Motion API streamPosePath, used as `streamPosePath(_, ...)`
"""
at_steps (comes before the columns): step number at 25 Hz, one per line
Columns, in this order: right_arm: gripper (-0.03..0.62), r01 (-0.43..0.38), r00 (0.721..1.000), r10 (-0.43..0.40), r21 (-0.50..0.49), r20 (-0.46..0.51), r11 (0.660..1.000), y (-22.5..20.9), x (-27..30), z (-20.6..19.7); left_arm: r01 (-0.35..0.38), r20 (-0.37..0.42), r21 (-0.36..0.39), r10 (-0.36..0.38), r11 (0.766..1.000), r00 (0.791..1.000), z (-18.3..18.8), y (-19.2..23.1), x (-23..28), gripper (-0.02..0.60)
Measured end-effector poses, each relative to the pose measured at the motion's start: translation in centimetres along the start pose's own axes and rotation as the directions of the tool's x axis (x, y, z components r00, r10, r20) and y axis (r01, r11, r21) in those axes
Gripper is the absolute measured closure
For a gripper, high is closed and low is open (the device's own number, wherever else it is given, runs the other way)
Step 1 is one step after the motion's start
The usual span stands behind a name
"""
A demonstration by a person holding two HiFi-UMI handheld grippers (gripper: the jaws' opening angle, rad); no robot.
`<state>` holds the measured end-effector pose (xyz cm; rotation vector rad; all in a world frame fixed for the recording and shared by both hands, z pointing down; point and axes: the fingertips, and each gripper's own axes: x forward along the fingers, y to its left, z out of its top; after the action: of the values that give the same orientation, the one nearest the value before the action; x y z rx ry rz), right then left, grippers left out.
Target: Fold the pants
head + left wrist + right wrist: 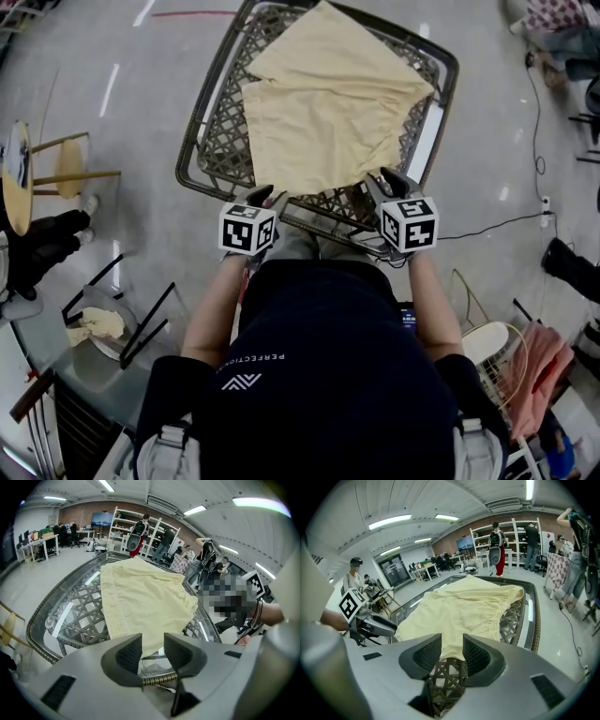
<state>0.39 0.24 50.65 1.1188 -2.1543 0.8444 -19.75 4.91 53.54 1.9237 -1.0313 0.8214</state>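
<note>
Pale yellow pants (pixel 328 103) lie folded flat on a glass-topped wicker table (pixel 202 122). The near hem reaches the table's front edge. My left gripper (pixel 265 195) hovers at the near left corner of the cloth, and my right gripper (pixel 389 180) at the near right corner. In the left gripper view the pants (pixel 140 602) end just beyond the left gripper (pixel 152 651), whose jaws stand apart with nothing pinched. In the right gripper view the hem of the pants (pixel 464 606) shows past the right gripper (pixel 452 651), which is also open over bare wicker (pixel 520 616).
A wooden stool (pixel 52 173) stands to the left and a low glass table with a crumpled cloth (pixel 103 323) at lower left. A wire basket with pink fabric (pixel 534 361) is at lower right. A cable (pixel 487 225) runs across the floor. People stand by shelves (pixel 140 531) far behind.
</note>
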Motion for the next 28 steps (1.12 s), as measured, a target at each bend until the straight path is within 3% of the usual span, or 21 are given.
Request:
streamPosePath(8, 0.444, 0.034, 0.998, -0.041, -0.131, -0.055, 0.991, -2.0, 1.9, 0.4, -0.069, -0.006, -0.048, 0.069, 0.996, 0.998, -0.5, 1.2, -0.1, 0.419)
streamPosePath(14, 0.422, 0.041, 0.991, -0.059, -0.144, -0.122, 0.989, -3.0, 3.2, -0.7, -0.121, -0.020, -0.059, 0.120, 0.991, 0.993, -0.4, 2.4, 0.4, 0.403)
streamPosePath(28, 0.422, 0.061, 0.976, -0.090, -0.146, -0.200, 0.987, -4.1, 5.1, -2.8, -0.141, -0.078, -0.104, 0.133, 0.985, 0.988, -1.2, 3.7, 1.8, 0.401)
